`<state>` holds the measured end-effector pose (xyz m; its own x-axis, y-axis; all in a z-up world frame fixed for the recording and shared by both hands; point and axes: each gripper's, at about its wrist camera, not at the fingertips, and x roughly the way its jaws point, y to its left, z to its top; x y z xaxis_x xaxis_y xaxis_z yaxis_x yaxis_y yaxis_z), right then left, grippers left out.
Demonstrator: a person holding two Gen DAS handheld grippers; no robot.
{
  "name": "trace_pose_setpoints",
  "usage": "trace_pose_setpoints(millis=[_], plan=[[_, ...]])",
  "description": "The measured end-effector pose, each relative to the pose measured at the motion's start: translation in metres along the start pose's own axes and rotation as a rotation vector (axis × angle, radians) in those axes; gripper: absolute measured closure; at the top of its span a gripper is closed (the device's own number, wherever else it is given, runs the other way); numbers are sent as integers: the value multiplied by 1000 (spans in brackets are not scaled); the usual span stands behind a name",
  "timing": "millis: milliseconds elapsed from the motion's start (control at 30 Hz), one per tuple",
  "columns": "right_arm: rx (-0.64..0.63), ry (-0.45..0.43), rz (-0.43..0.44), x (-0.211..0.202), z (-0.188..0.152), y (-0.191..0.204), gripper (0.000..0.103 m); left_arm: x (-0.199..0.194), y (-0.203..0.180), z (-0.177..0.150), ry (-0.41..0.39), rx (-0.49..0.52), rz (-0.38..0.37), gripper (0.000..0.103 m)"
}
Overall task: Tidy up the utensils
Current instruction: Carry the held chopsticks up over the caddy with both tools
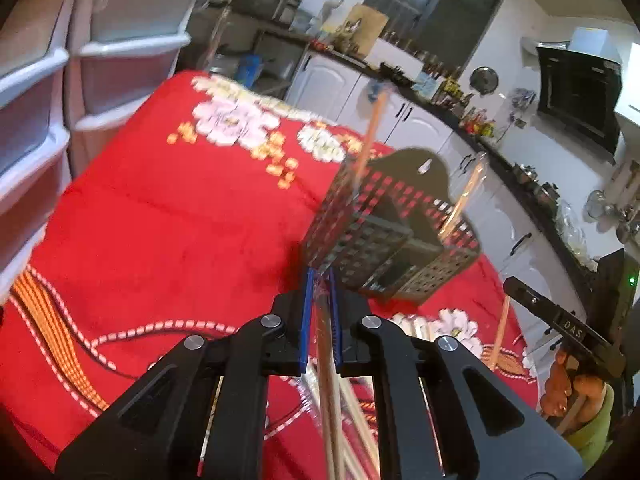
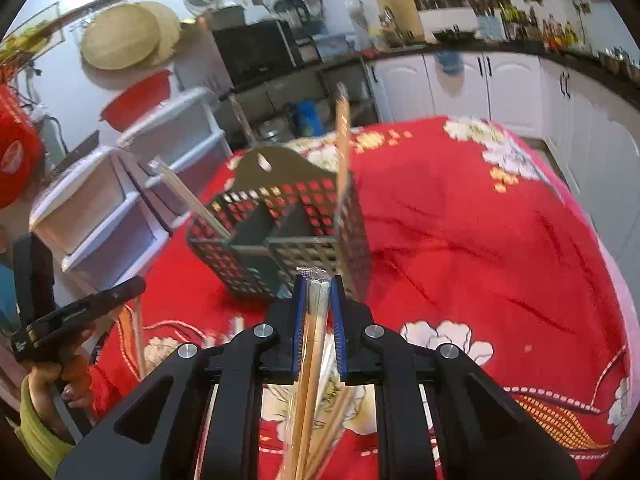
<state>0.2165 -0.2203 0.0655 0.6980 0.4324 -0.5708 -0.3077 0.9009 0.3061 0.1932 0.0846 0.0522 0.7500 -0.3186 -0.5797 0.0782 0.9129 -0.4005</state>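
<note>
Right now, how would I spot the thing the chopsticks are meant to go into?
Find the big table under the red flowered cloth. On it stands one dark perforated utensil basket, with a square-hole grid, inner dividers and a tall back tab with a hanging slot. Nothing else on the cloth stands upright, and wrapped chopsticks already poke out of its top.

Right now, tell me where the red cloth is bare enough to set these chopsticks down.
Free: the wide stretch of red cloth right of the utensil basket, out to the white cabinets; also the patch between basket and plastic drawers. Crowded: just before the basket, where the left gripper and right gripper clamp chopsticks.
</note>
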Motion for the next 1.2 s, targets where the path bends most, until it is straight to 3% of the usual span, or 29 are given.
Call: trace_pose_setpoints(millis=[500,1200], plan=[[-92,-131,38,-46,15,30,92,-23,-54,35,-113,103,-71,100],[-129,-296,65,-78,67,42,92,-35,-114,86,-223,175,-149,100]])
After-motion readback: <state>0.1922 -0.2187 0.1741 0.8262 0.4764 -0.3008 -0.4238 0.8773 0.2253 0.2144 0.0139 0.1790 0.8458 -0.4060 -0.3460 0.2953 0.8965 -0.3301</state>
